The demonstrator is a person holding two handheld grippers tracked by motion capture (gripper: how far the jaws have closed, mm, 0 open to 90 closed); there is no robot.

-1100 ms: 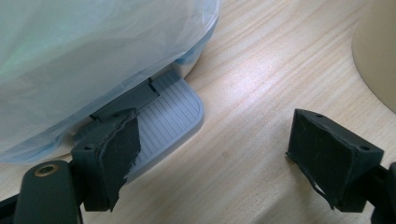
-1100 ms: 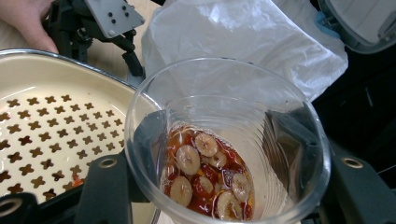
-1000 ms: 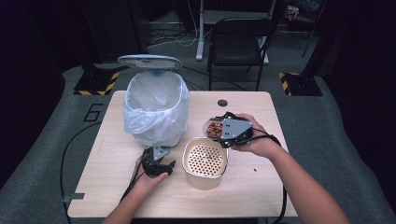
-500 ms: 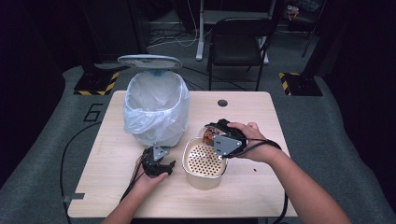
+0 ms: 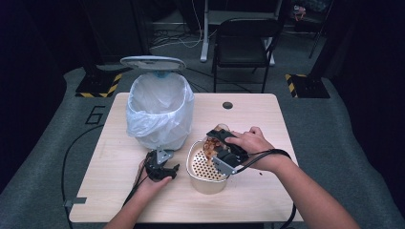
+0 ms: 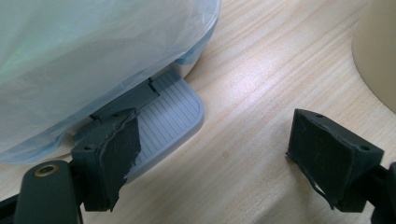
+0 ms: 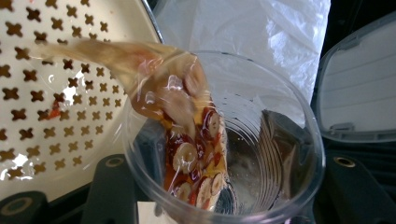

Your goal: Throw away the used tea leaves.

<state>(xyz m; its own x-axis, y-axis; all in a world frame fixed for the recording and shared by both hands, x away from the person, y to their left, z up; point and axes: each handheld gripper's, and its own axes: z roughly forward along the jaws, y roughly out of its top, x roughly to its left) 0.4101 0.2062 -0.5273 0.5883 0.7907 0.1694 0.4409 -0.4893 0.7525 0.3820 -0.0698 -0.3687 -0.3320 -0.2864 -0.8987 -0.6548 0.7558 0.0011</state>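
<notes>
I hold a clear plastic cup (image 7: 233, 140) in my right gripper (image 5: 223, 153). My two black fingers (image 7: 114, 186) press on its sides, one on each side, and they have just been squeezing in a bit more around it. The cup is tipped over the cream strainer pot (image 5: 206, 179), which sits on the wooden table (image 5: 267, 119) in front of me. Brown liquid with round slices and red bits (image 7: 191, 154) runs out of the cup and onto the plate with little cross-shaped holes (image 7: 56, 93). Some of the slices are stuck to the cup's wall.

My left gripper (image 5: 160, 168) rests low on the table, just beside the pot. Its fingers (image 6: 116, 149) stand wide apart and nothing is between them, just bare wood. One finger sits right next to the grey foot pedal (image 6: 170, 116) of the bin (image 5: 160, 114).

The bin stands near the back left of the table. It has a white bag (image 6: 93, 51) inside, and its lid (image 5: 153, 62) is up. The bag hangs down over the bin's side, close to my left fingers.
</notes>
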